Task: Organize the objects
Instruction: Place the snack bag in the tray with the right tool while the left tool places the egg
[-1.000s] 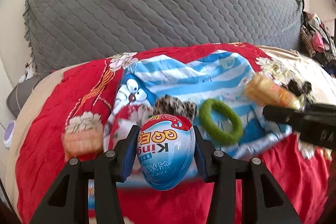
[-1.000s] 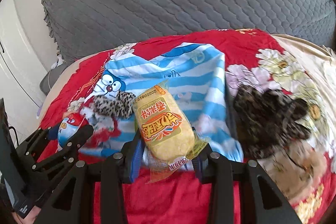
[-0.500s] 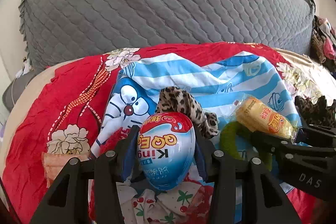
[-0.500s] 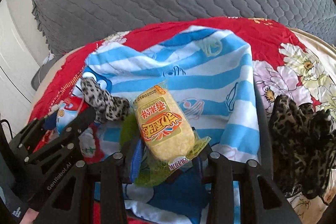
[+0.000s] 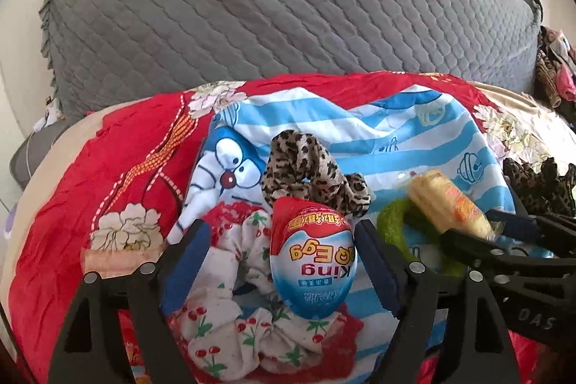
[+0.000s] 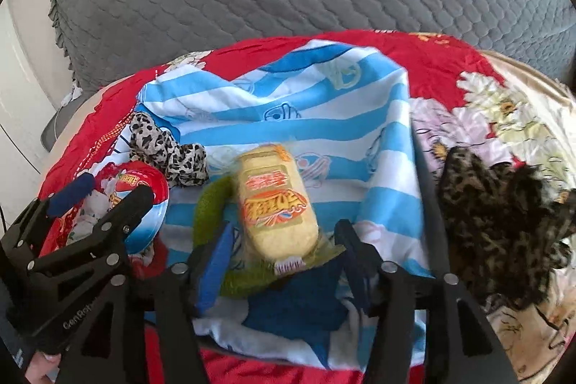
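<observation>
My left gripper (image 5: 282, 240) is open; the blue and red King egg (image 5: 312, 258) sits loose between its fingers on a white cherry-print scrunchie (image 5: 252, 330). My right gripper (image 6: 282, 240) is open; the yellow snack packet (image 6: 275, 200) lies between its fingers on a green ring (image 6: 212, 211). Both rest on the blue-striped Doraemon cloth (image 6: 324, 132). A leopard scrunchie (image 5: 309, 168) lies just beyond the egg. The egg also shows in the right wrist view (image 6: 144, 204), and the packet in the left wrist view (image 5: 446, 204).
A red floral bedspread (image 5: 108, 186) covers the bed, with a grey quilted headboard (image 5: 270, 6) behind. A dark leopard fabric piece (image 6: 504, 222) lies to the right. Clothes (image 5: 554, 67) are piled at the far right.
Both grippers moved forward over the striped cloth and opened. The egg now rests on the cherry scrunchie and the packet on the green ring.
</observation>
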